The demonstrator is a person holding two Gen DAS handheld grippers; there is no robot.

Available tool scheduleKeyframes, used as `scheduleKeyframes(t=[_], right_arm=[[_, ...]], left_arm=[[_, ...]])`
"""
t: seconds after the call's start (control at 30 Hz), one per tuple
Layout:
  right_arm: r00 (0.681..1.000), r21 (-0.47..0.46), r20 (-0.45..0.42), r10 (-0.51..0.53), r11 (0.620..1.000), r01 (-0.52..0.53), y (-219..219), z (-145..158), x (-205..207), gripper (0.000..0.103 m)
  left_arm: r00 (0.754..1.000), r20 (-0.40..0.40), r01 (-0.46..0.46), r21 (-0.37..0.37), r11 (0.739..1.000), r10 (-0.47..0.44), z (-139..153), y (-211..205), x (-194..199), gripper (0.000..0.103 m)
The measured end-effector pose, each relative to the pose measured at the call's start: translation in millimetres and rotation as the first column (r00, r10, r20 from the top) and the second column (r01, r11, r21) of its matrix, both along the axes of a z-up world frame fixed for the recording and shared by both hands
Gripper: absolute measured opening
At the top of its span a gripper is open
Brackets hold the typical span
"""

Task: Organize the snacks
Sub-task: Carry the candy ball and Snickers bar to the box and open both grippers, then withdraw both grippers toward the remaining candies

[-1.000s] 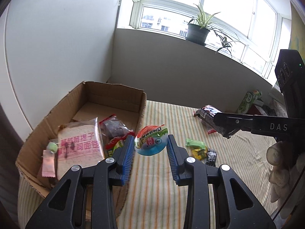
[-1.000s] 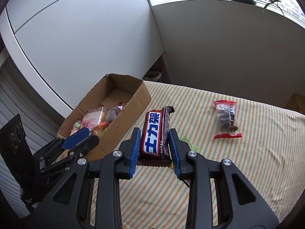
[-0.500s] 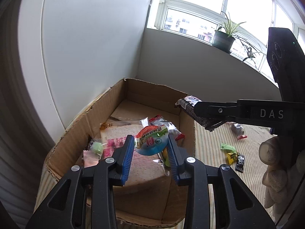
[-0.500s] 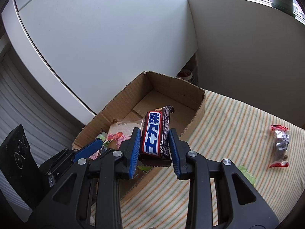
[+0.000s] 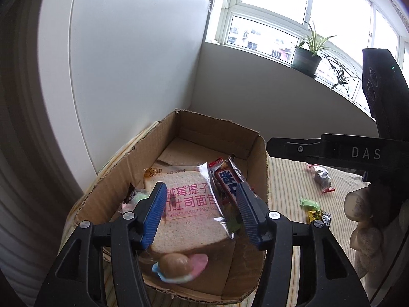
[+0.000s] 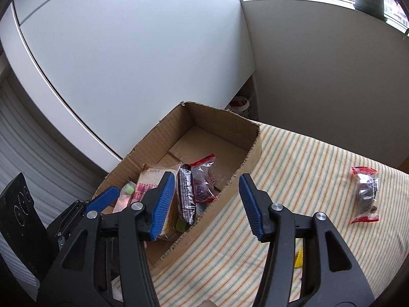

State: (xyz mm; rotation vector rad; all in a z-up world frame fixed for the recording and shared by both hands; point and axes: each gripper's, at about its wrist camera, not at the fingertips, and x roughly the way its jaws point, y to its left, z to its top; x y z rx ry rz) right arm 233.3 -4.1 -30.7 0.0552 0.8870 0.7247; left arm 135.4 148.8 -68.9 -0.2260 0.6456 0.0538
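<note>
both grippers are found poised over the cardboard box (image 5: 133,179), angled downward into it, which suits a drop rather than a placed release. the jaws of the left gripper (image 5: 200,216) have just been opening and stand apart with nothing between them; the round jelly cup (image 5: 179,264) is seen blurred below them, at the near end of the box over the toast bread pack (image 5: 189,204). the jaws of the right gripper (image 6: 204,204) have likewise just been opening and are empty; the chocolate bar (image 6: 185,194) is lodged on edge in the box beside the red-ended packet (image 6: 203,179). several snacks are left on the striped counter (image 6: 306,168), including a dark wrapped sweet (image 6: 366,194). the task is judged part done.
</note>
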Motion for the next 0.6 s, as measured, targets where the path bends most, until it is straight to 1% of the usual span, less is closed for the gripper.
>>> scheduleKeyframes(t=[0.13, 0.33, 0.43, 0.6], right_arm=[[0.999, -0.007, 0.016, -0.036, 0.999, 0.036, -29, 5, -3, 0.055], [0.993, -0.023, 0.023, -0.113, 0.993, 0.113, -78, 4, -1, 0.055], [0.989, -0.035, 0.020, -0.148, 0.988, 0.149, -99, 0, 0, 0.055], [0.984, -0.062, 0.010, -0.179, 0.982, 0.179, -128, -11, 0, 0.055]], left_arm=[[1.000, 0.013, 0.017, -0.002, 1.000, -0.017, 5, -12, 0, 0.056], [0.998, 0.019, 0.067, 0.013, 0.998, -0.067, 9, -38, 3, 0.056], [0.996, 0.018, 0.093, 0.013, 0.996, -0.093, 10, -51, 5, 0.056], [0.990, 0.006, 0.139, 0.028, 0.990, -0.139, 9, -78, 10, 0.056]])
